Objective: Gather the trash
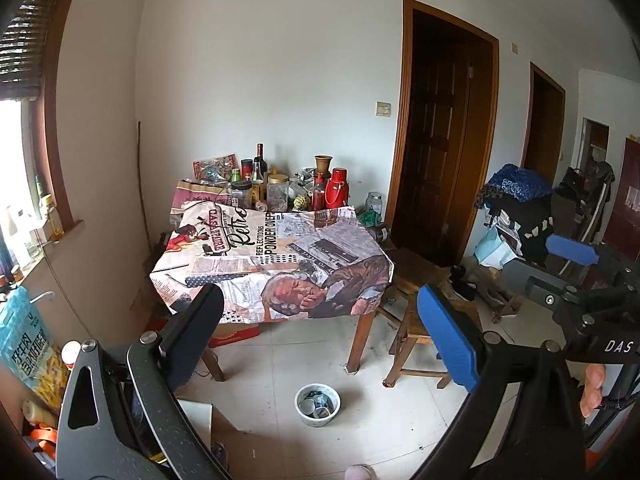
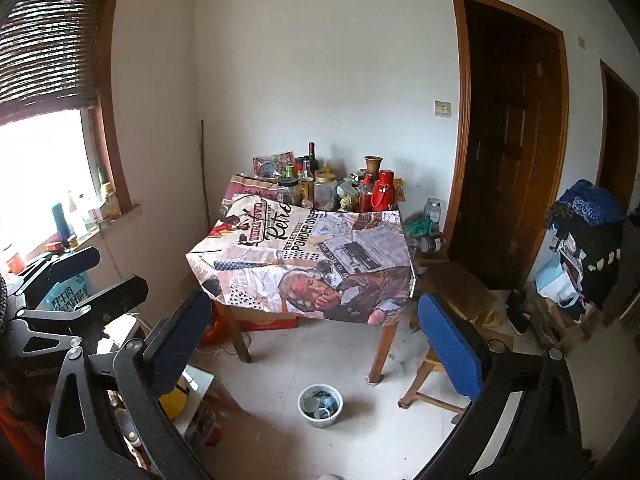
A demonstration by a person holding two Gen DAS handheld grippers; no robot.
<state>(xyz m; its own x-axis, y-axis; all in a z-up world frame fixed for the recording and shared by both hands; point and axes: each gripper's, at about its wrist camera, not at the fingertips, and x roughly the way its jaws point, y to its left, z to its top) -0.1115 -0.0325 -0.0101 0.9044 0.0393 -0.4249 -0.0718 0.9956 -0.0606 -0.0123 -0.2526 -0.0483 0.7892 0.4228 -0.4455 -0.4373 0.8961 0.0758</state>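
Observation:
A white bowl [image 1: 317, 404] [image 2: 320, 404] holding scraps of trash stands on the pale tiled floor in front of the table. My left gripper [image 1: 318, 294] is held above the floor, well short of the bowl, open, with nothing between its black and blue pads. My right gripper [image 2: 316, 300] is just as wide open and empty, beside the left one. Each shows in the other's view: the right gripper [image 1: 560, 268] at the right edge, the left gripper [image 2: 100, 276] at the left edge. A person's fingers [image 1: 596, 388] grip a handle.
A wooden table with a newspaper-print cloth [image 1: 272, 256] [image 2: 304, 256] carries bottles and jars [image 1: 280, 188] at its far end. A wooden stool [image 1: 412, 320] stands to its right. Cardboard [image 1: 208, 420] and a blue bag [image 1: 24, 340] lie at the left, piled clothes [image 1: 516, 196] at the right.

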